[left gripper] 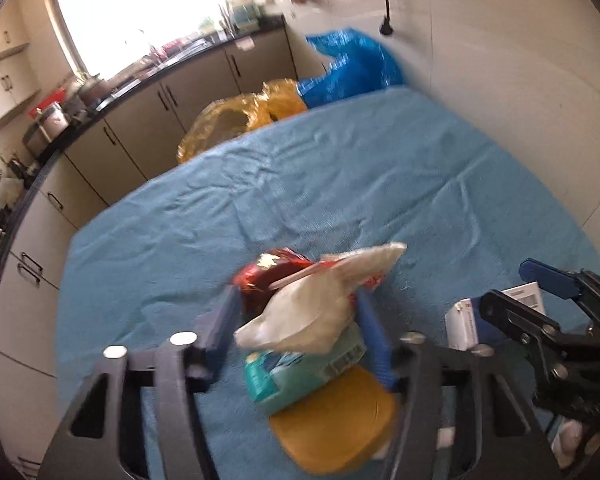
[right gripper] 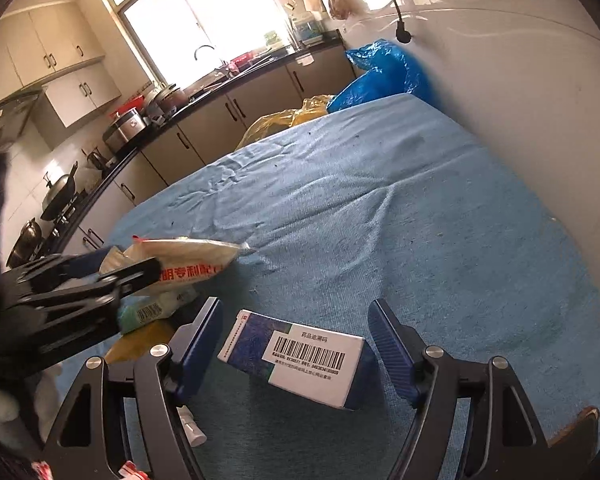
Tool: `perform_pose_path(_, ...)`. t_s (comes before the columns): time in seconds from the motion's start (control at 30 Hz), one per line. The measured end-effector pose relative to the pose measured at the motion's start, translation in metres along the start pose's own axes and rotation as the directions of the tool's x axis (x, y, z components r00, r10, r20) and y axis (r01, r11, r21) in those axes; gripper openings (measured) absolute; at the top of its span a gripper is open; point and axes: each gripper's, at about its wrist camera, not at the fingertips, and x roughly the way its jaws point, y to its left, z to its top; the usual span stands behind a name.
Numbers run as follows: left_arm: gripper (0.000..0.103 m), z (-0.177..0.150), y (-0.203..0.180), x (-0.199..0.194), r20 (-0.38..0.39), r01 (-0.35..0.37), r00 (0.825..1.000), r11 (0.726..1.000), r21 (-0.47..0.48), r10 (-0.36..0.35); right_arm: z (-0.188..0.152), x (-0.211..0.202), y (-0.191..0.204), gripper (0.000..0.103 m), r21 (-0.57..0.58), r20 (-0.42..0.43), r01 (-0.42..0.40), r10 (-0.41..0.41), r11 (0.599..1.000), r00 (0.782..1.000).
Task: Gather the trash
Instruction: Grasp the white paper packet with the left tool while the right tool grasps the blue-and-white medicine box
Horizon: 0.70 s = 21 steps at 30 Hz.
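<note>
On the blue-clothed table [left gripper: 340, 184] lies a small heap of trash: a whitish crumpled wrapper [left gripper: 312, 312] with red print, a red foil wrapper [left gripper: 268, 276], a teal packet [left gripper: 296, 372] and a mustard-yellow piece [left gripper: 332, 420] underneath. My left gripper [left gripper: 298, 300] is shut on the heap, its pads pressing the wrappers from both sides; the right wrist view shows that gripper [right gripper: 128, 260] on the whitish wrapper [right gripper: 188, 258]. A white and blue medicine box [right gripper: 300, 360] with a barcode lies between the fingers of my right gripper [right gripper: 296, 306], which is open with gaps on both sides.
Past the table's far edge stand a yellow plastic bag [left gripper: 236, 120] and a blue plastic bag [left gripper: 352, 68]. Kitchen cabinets and a cluttered dark counter [right gripper: 204, 92] run along the left. A pale wall [right gripper: 520, 100] borders the table on the right.
</note>
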Motion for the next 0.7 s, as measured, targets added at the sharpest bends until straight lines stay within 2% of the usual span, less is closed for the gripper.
perform_pose_path(0.03, 0.034, 0.000, 0.001, 0.005, -0.016, 0.010, 1.000, 1.000, -0.008, -0.010, -0.001, 0.002, 0.000, 0.078, -0.003, -0.005, -0.005, 0.005, 1.000, 1.000)
perform_pose_path(0.23, 0.033, -0.008, 0.014, -0.005, 0.026, 0.041, 0.999, 0.994, -0.098, -0.039, -0.006, 0.008, 0.008, 0.078, -0.035, -0.033, -0.006, 0.005, 0.999, 0.999)
perform_pose_path(0.5, 0.033, -0.026, 0.027, -0.057, 0.114, 0.032, 0.993, 0.991, -0.130, -0.017, -0.009, 0.006, 0.015, 0.079, -0.072, -0.033, 0.002, -0.004, 0.997, 0.999)
perform_pose_path(0.7, 0.033, -0.039, 0.039, -0.099, 0.178, 0.050, 0.984, 0.987, -0.156, -0.021, -0.013, 0.004, 0.023, 0.084, -0.131, -0.016, 0.019, -0.022, 0.991, 1.000)
